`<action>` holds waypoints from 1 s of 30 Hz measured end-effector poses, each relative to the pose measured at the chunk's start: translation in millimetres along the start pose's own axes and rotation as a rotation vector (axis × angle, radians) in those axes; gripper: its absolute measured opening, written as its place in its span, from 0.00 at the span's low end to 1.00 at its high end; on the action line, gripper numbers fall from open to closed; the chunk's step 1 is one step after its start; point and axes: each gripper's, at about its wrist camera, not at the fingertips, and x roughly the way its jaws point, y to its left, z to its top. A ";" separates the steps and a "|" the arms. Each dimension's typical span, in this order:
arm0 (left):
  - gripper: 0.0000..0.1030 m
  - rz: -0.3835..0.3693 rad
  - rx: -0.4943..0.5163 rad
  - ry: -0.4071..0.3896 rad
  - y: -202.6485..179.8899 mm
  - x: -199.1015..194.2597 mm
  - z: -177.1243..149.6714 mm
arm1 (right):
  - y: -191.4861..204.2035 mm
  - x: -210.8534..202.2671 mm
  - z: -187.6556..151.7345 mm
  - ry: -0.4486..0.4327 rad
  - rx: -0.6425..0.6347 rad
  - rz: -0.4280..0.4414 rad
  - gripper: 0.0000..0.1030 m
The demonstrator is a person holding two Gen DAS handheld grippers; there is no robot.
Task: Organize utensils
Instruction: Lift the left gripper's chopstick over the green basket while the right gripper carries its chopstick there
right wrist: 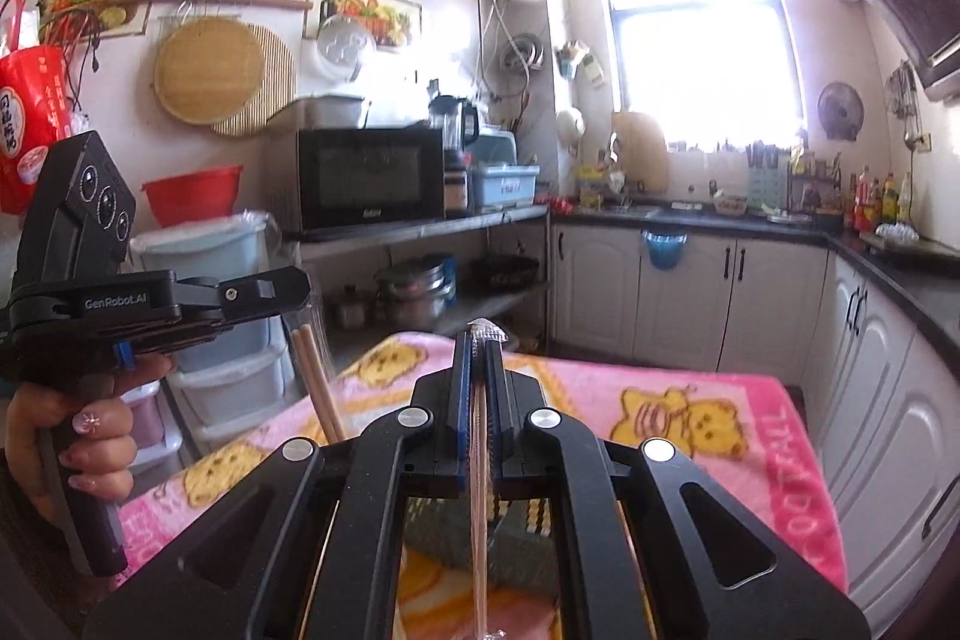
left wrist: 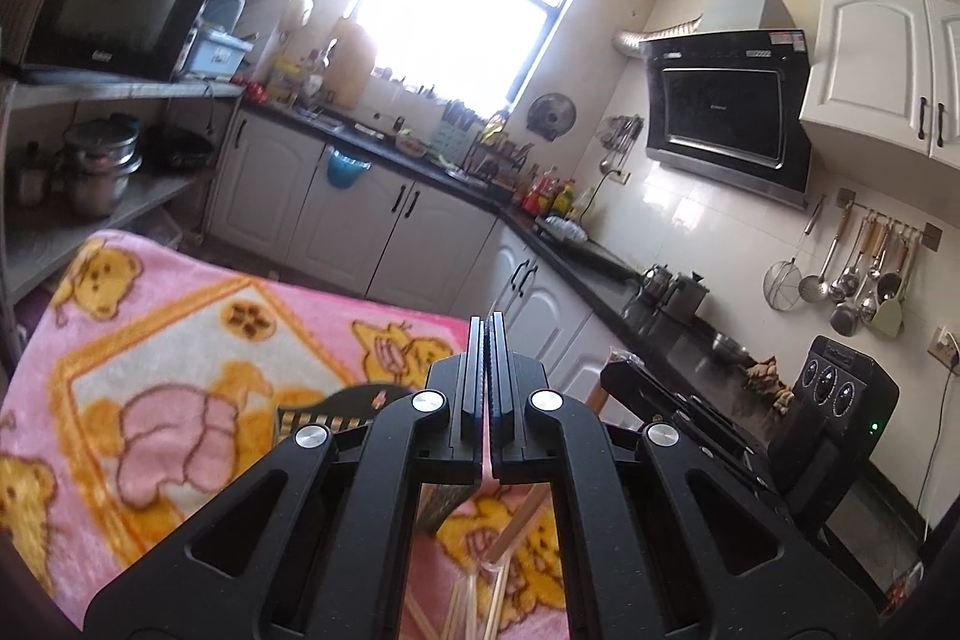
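Chopsticks: a pair of pale wooden chopsticks [right wrist: 318, 382] hangs at a slant over the table, top ends right up at the tip of the left gripper [right wrist: 294, 289].
Wrapper: a thin clear plastic sleeve [right wrist: 479, 460] runs straight up between the right gripper's fingers, with its crumpled end poking out past the tips.
Right gripper [right wrist: 479, 340]: clamped on that sleeve, raised above the table.
Left gripper: jaws pressed tight together; whether they nip the chopsticks or only film, I cannot tell.
Hand [right wrist: 90, 436]: wrapped around the left gripper's handle.
Below: a dark object with a striped yellow edge [right wrist: 468, 538] sits on the pink teddy-bear blanket [right wrist: 690, 400].
Backdrop: white kitchen cabinets [right wrist: 684, 292] under a bright window [right wrist: 696, 28].
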 end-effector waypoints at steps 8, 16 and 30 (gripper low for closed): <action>0.00 -0.008 0.026 -0.066 -8.2 1.0 28.7 | -13.6 6.0 30.4 -0.091 0.004 -0.007 0.05; 0.00 0.041 0.023 -0.108 2.7 11.2 51.2 | -36.3 30.2 45.8 -0.117 0.044 -0.035 0.05; 0.00 0.089 -0.008 -0.050 40.9 46.2 19.0 | -51.0 71.5 9.9 -0.082 0.070 -0.055 0.05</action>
